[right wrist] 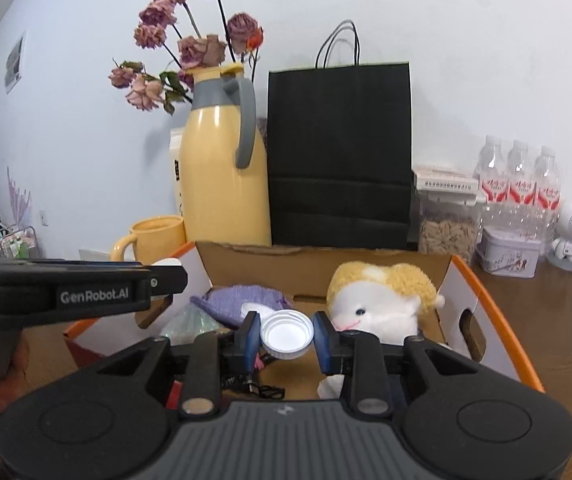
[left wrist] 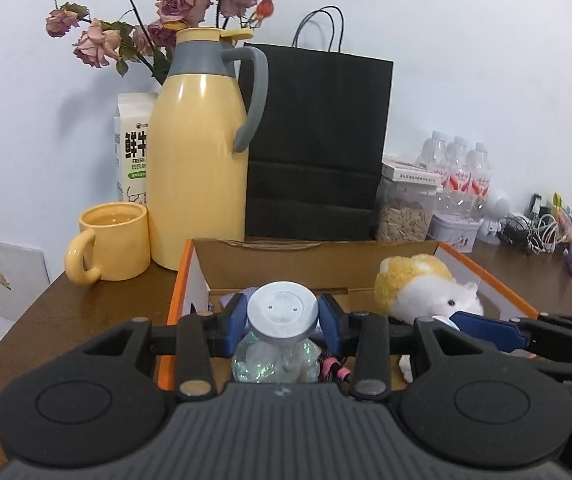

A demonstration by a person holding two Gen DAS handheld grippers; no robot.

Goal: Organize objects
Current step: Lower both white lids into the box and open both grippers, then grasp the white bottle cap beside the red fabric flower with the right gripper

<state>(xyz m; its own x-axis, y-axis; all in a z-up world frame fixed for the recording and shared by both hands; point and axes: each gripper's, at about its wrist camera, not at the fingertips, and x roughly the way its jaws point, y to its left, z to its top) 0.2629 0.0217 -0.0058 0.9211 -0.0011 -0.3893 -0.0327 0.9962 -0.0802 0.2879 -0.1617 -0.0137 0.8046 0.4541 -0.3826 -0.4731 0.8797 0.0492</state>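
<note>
Left gripper fingers clamped on glittery bottle by its grey top; right gripper fingers clamped on white cap; both above cardboard box holding plush toy.

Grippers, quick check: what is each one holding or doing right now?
Left gripper: closed on a round silver-topped jar over the cardboard box.
Right gripper: closed on a white cap.

Brown table: box, mug, flask, bag.
</note>
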